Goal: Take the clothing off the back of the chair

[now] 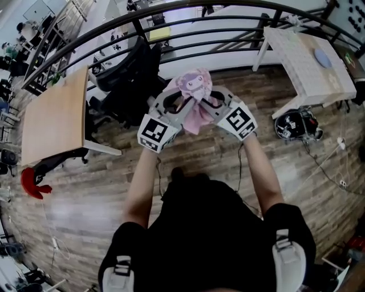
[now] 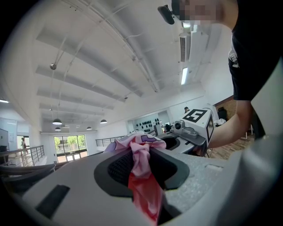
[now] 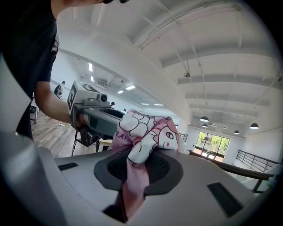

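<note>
Plainly, the left tool (image 2: 142, 155) is clamped on the clothing (image 2: 139, 149): in the left gripper view its two dark pads press a gathered pink fold from either side, and a reddish tail of the cloth runs back toward six o'clock between the jaws. The right tool (image 3: 138, 170) grips the same garment in the same way, its pads closed on a twisted strip of pink and white fabric that bears a cartoon face and some lettering. In the head view the two tools meet nose to nose in front of the person, the left one coming in from eight o'clock and the right one from four o'clock, each with its marker cube on the near side, and the clothing sits bunched between their tips and spills up toward twelve o'clock. Two bare forearms (image 1: 142, 182) lead back from the tools to six o'clock. The chair (image 1: 128, 80), black and on castors, stands just beside the garment at ten o'clock; no part of the cloth lies over its back. A wooden counter (image 1: 54, 114) sits farther out at nine o'clock, a white counter (image 1: 311, 63) at two o'clock, and a dark curved railing (image 1: 188, 17) crosses at twelve o'clock above the plank floor (image 1: 85, 194).
</note>
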`<act>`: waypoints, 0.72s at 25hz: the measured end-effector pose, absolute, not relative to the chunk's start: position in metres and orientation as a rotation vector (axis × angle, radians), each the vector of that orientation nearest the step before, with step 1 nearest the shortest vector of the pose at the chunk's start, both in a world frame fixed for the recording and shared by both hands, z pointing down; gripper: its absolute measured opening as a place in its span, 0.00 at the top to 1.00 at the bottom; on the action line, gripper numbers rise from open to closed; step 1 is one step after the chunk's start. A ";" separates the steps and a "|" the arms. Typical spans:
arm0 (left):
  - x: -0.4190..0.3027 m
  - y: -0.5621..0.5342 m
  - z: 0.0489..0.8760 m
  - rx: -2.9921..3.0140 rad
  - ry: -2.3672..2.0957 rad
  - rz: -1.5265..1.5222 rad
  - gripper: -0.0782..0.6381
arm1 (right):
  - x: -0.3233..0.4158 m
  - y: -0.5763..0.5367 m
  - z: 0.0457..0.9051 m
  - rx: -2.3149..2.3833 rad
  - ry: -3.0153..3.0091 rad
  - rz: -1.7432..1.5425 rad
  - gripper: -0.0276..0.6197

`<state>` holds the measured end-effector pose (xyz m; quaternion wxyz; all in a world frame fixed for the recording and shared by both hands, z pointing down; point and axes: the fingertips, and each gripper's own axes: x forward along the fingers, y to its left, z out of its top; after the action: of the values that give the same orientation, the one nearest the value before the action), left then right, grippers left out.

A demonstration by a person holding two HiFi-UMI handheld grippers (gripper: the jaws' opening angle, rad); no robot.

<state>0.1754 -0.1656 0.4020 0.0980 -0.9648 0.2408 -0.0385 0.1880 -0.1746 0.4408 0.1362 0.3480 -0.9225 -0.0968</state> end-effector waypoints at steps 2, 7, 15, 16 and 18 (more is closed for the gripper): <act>0.176 -0.164 0.402 -2.856 0.727 -0.114 0.74 | 0.189 -0.173 0.441 0.997 -2.676 -0.282 0.86; 0.177 -0.156 0.405 -2.873 0.757 -0.127 0.74 | 0.190 -0.166 0.442 0.973 -2.684 -0.291 0.86; 0.185 -0.150 0.412 -2.869 0.762 -0.149 0.74 | 0.197 -0.158 0.451 0.958 -2.695 -0.253 0.86; 0.183 -0.155 0.411 -2.875 0.761 -0.153 0.74 | 0.195 -0.163 0.451 0.957 -2.695 -0.243 0.86; 0.180 -0.166 0.410 -2.883 0.761 -0.164 0.74 | 0.192 -0.174 0.450 0.954 -2.694 -0.228 0.86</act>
<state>0.1800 -0.1658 0.4103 0.0774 -0.9625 0.2541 -0.0548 0.1920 -0.1738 0.4495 0.1366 0.3297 -0.9308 -0.0789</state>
